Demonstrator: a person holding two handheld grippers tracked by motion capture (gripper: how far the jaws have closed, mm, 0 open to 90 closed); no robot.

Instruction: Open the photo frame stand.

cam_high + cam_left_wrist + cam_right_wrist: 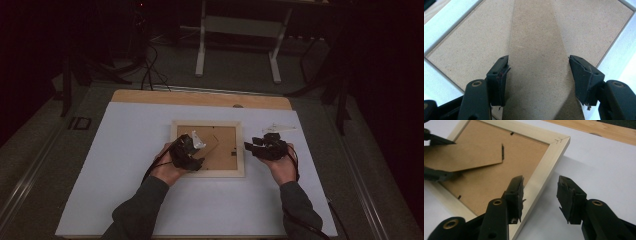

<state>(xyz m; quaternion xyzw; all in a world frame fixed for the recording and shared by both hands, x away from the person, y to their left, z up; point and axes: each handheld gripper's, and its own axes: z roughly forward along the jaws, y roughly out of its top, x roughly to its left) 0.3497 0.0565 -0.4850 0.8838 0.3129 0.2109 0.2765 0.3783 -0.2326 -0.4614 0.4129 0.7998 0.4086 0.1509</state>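
High view: dim light blurs both sets of fingers. A picture frame [208, 149] lies back-up at the middle of the white bench [125, 165]; the left gripper [186, 152] hangs over its lower left corner, the right gripper [265, 146] just off its right edge, both forearms entering from below.

Left gripper view: fingers [499, 80] spread, flanking the raised stand flap [536, 62], whether touching is unclear.

Right gripper view: fingers [515, 195] spread, astride the frame's pale rail [541, 175], not gripping.

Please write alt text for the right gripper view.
Open black two-jaw tool above the right rail of a pale wooden picture frame lying face-down on a white table cover; its brown fibreboard stand flap is lifted.
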